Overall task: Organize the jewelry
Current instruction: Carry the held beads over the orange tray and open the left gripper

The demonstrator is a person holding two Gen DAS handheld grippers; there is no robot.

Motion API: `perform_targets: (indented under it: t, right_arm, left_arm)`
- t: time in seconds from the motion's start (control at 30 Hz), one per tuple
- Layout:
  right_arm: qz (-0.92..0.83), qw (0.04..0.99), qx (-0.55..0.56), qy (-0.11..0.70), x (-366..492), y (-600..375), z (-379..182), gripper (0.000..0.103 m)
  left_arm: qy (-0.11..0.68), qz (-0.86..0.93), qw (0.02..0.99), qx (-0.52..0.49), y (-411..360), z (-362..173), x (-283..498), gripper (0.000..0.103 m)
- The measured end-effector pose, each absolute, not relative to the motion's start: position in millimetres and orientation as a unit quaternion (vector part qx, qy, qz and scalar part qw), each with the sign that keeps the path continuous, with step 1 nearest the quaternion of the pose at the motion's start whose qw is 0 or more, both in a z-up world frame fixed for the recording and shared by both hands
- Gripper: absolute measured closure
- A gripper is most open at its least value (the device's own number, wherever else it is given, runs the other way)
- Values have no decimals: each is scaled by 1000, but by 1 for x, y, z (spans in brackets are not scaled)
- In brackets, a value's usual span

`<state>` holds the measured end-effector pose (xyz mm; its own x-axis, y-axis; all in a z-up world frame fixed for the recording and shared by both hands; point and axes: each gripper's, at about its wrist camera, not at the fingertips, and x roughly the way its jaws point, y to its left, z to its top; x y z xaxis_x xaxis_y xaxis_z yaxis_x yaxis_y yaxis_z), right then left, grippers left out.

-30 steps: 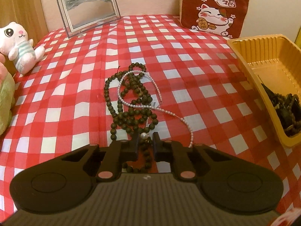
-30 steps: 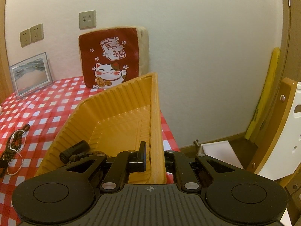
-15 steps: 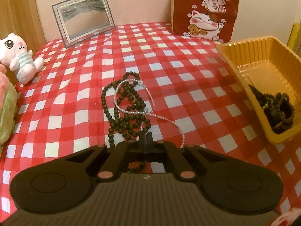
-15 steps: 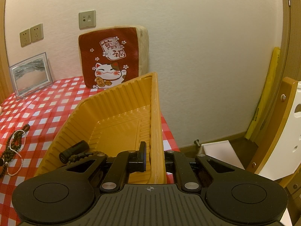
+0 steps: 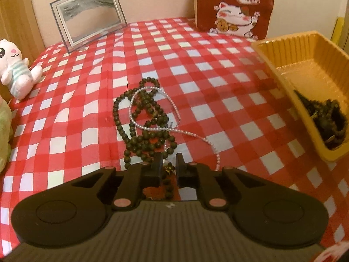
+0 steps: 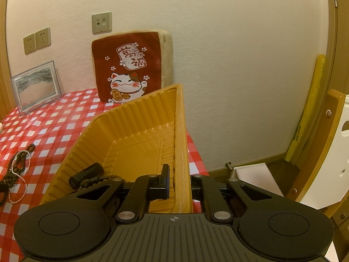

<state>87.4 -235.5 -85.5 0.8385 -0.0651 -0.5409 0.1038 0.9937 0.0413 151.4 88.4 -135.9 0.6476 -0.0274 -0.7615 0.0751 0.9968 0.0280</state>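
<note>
Reopened since half a second ago: left gripper, then pinched shut, now with jaws parted a little. Unchanged over the same span: right gripper, clamped on the near right wall of the ribbed yellow plastic tray, one finger inside, the other outside.

Covering the surface, a red-and-white checked cloth. At the far edge against a pale wall, a clear-framed sand picture to the left of the tray and a red lucky-cat cushion just behind the tray's far corner. At the cloth's left border, well apart from the tray, a white plush cat in a striped shirt. On the wall above the cushion, seen from the right wrist, beige socket plates. Beyond the tray's right side, a wooden-framed white chair on a dark floor.

Left of the tray on the open cloth, a tangled strand of dark wooden beads crossed by a thin white pearl necklace. Near end of that tangle lying between the parted left jaws, a small pearl and a brass-coloured bit right in the gap; contact with the fingers not discernible. Already in the tray's near end, a heap of dark beaded jewellery, with a short black cylinder beside it.
</note>
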Motion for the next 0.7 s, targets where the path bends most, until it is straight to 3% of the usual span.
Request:
perform_targets:
  t: [0.37, 0.5, 0.7]
  right_arm:
    - [-47, 957, 35, 282, 88, -235, -86, 94]
    - [-47, 957, 36, 284, 89, -236, -87, 94]
    - [-46, 957, 37, 283, 88, -236, -87, 94]
  left_arm:
    - [424, -32, 905, 29, 91, -144, 154, 89]
    - [421, -33, 906, 32, 91, -143, 153, 96]
    - [407, -33, 912, 38, 86, -134, 145, 96]
